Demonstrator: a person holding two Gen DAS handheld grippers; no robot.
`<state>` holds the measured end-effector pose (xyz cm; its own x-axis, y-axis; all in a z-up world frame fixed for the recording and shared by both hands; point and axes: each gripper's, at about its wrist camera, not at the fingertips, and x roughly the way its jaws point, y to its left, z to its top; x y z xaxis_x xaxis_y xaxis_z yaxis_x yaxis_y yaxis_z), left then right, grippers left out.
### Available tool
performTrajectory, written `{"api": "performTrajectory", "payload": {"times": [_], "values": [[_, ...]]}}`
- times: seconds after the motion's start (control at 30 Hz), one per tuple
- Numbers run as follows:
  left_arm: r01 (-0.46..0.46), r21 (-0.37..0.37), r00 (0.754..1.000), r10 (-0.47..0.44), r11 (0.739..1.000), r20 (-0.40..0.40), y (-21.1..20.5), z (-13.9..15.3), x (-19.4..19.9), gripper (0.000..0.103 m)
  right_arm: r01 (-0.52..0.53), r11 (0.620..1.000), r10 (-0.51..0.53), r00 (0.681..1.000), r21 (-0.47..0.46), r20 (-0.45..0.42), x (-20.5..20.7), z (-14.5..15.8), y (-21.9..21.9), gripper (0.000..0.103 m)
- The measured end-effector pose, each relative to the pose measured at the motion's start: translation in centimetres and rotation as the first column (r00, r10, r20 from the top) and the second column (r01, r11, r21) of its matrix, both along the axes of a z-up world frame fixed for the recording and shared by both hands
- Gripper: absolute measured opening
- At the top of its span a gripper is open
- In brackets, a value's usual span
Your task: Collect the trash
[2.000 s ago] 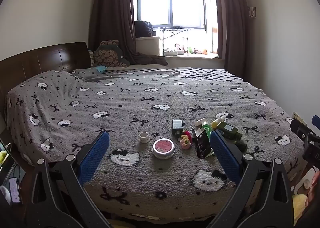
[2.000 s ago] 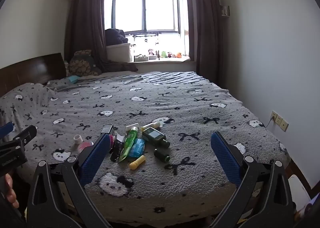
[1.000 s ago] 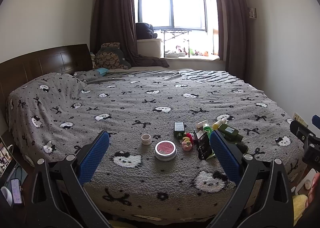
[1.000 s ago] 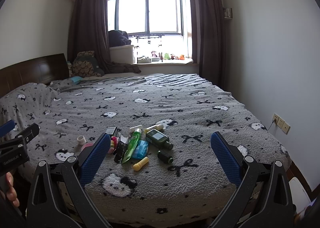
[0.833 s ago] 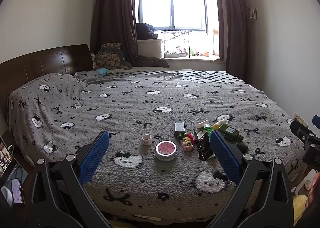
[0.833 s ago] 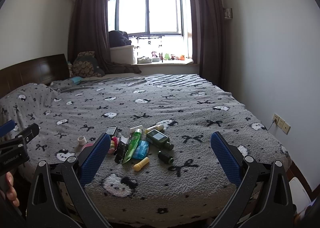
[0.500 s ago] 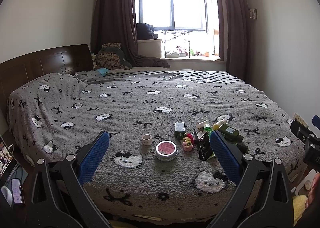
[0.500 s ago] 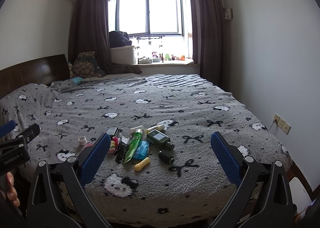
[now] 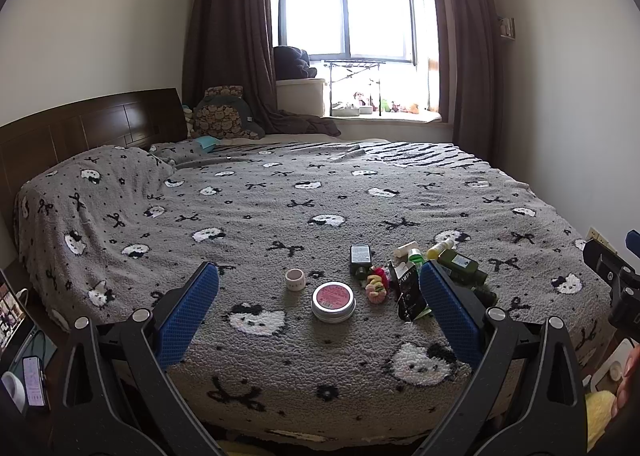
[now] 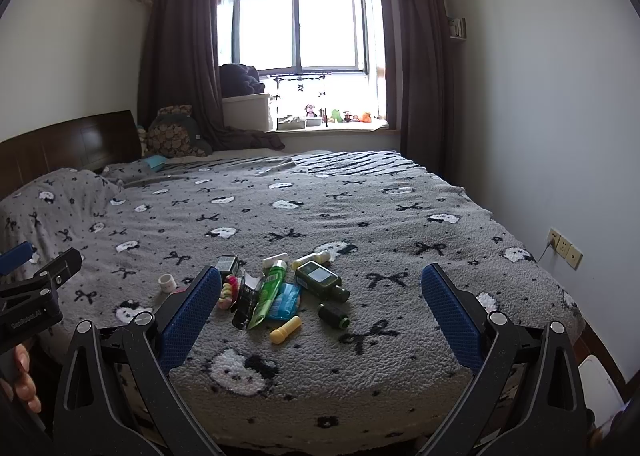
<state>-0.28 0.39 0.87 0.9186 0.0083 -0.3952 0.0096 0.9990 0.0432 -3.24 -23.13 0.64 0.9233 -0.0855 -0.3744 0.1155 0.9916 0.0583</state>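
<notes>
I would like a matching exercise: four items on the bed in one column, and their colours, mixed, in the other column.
Items:
1. round tin lid
2. squeeze tube
3. small capped bottle
4. flat packet

Colours:
A. yellow
B. blue
C. pink-red
D. green

Pairs: 1-C, 2-D, 3-A, 4-B

light: daylight from window (image 9: 346,20), blown out | room dim | sharp | fisheye-bent, dark corners

Both wrist views look from the bed's (image 9: 280,184) foot toward the window (image 10: 298,30), set back, sharing the item cluster (image 10: 280,288).
</notes>
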Motion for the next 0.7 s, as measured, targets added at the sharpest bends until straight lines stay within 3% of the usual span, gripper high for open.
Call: {"api": "performTrajectory", "payload": {"times": [0.7], "values": [[-0.01, 0.002, 1.0, 0.01, 1.0, 0.005, -0.03, 0.37, -0.18, 0.095, 0.003, 1.0, -0.003, 1.0, 0.011, 0.013, -0.04, 0.29, -0.53, 0.1]]}}
